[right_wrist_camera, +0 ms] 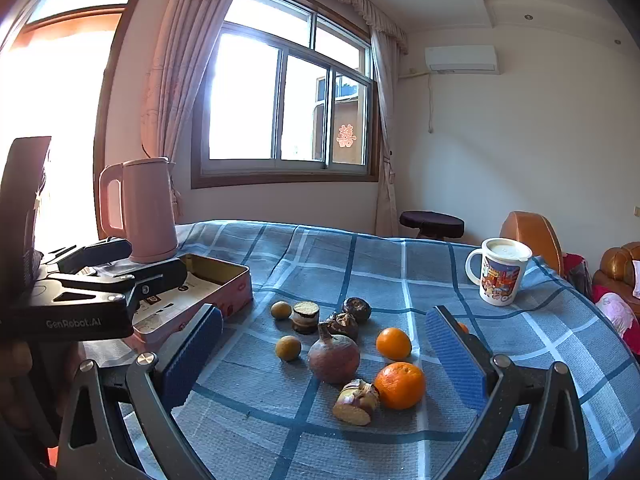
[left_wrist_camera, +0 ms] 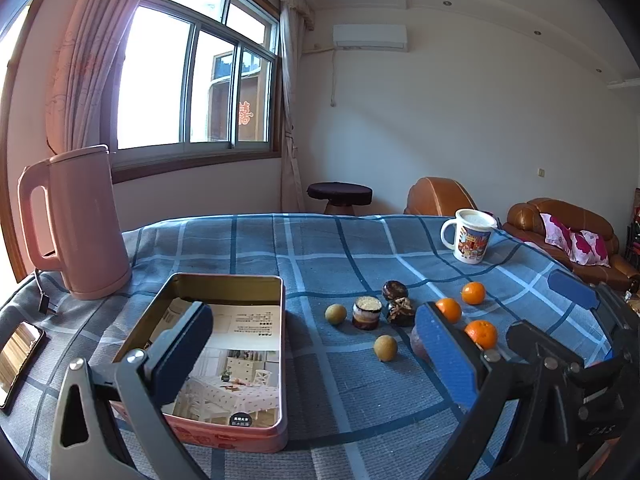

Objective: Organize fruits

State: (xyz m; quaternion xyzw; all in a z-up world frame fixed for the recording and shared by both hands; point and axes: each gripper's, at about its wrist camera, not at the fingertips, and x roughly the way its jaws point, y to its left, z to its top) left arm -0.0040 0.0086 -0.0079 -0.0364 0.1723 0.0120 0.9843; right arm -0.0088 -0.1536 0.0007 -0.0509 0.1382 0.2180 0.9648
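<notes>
An open pink tin (left_wrist_camera: 283, 340) with a printed sheet inside lies on the blue checked cloth, below my left gripper (left_wrist_camera: 314, 354), which is open and holds nothing. To its right lie three oranges (left_wrist_camera: 482, 334), two small round greenish fruits (left_wrist_camera: 385, 347) and several dark brown pieces (left_wrist_camera: 367, 312). My right gripper (right_wrist_camera: 323, 336) hovers open above the pile. Ahead of its pads lie a round purple-brown fruit (right_wrist_camera: 334, 356), a cut piece (right_wrist_camera: 357, 402), two oranges (right_wrist_camera: 400, 385) and the small fruits (right_wrist_camera: 288, 348). A third orange (right_wrist_camera: 463, 327) peeks from behind the right pad.
A pink kettle (left_wrist_camera: 80, 224) stands behind the tin, at the back left. A printed mug (right_wrist_camera: 500, 276) with a lid sits at the far right of the table. A phone (left_wrist_camera: 18, 356) lies at the left edge. A stool and brown sofas stand beyond the table.
</notes>
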